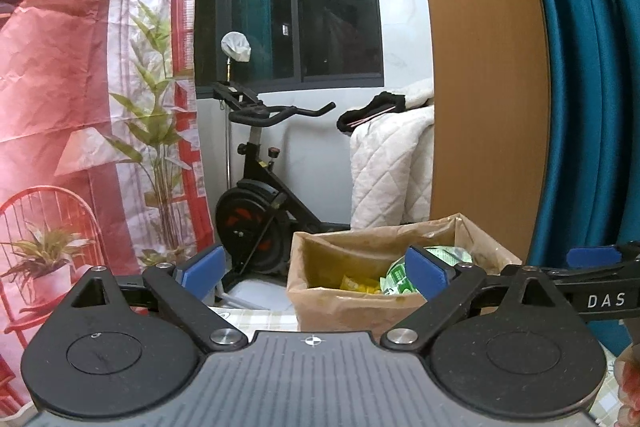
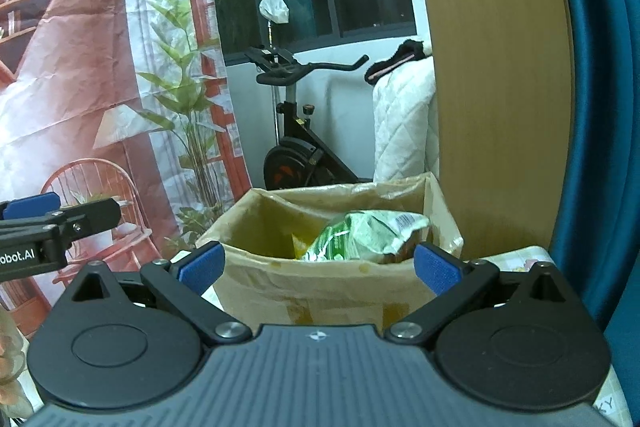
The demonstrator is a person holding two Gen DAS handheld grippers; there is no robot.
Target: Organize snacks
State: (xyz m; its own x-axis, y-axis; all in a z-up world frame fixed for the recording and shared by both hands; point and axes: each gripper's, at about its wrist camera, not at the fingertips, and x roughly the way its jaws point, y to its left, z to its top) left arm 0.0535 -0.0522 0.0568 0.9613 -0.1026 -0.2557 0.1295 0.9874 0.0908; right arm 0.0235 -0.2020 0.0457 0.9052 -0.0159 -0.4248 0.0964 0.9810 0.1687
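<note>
A brown cardboard box (image 1: 320, 311) (image 2: 304, 287) stands on the table straight ahead of both grippers. Inside it lie a crumpled green snack bag (image 2: 360, 235) (image 1: 400, 277) and a yellow packet (image 1: 358, 283) (image 2: 300, 247). My left gripper (image 1: 314, 271) is open, level with the box's near wall, nothing between its blue-padded fingers. My right gripper (image 2: 318, 265) is open too, just short of the box's near wall, and holds nothing. Each gripper shows in the other's view: the right one (image 1: 592, 255) at the right edge, the left one (image 2: 36, 207) at the left edge.
The table wears a checked cloth (image 1: 260, 319). Behind the box are an exercise bike (image 1: 256, 203), a white quilted cover (image 1: 392, 171), a wooden panel (image 1: 484, 67) and a teal curtain (image 1: 592, 67). A printed red backdrop (image 1: 80, 107) hangs at the left.
</note>
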